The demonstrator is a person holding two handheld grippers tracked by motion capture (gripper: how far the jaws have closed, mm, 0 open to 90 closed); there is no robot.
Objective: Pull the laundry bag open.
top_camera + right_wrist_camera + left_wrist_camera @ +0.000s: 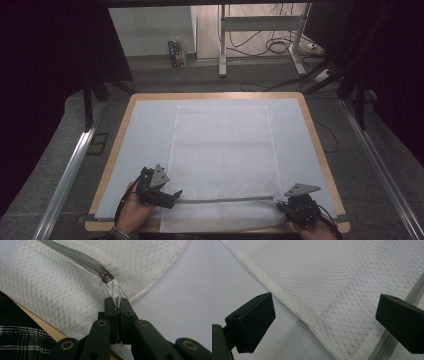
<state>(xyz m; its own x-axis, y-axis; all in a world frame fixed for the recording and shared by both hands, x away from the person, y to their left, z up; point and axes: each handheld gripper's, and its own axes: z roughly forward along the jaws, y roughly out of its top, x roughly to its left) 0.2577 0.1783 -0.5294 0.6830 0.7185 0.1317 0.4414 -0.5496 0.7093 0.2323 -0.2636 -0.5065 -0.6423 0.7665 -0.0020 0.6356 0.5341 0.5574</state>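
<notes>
The right gripper (117, 305) is nearest, its jaws pressed together on the white pull loop (115, 291) of a zipper slider (106, 277). The slider sits at the right end of a grey zipper (227, 200) that runs parallel to the table's near edge. The zipper belongs to a white mesh bag (222, 150), rectangular and lying flat on a pale blue mat (145, 130), its bottom hem hanging slightly over the near edge. No writing shows on it. The left gripper (172, 196) hovers at the zipper's left end, jaws spread wide over the mesh. A wooden table (312, 130) borders the mat. A plaid sleeve (20, 340) shows beneath the right gripper.
</notes>
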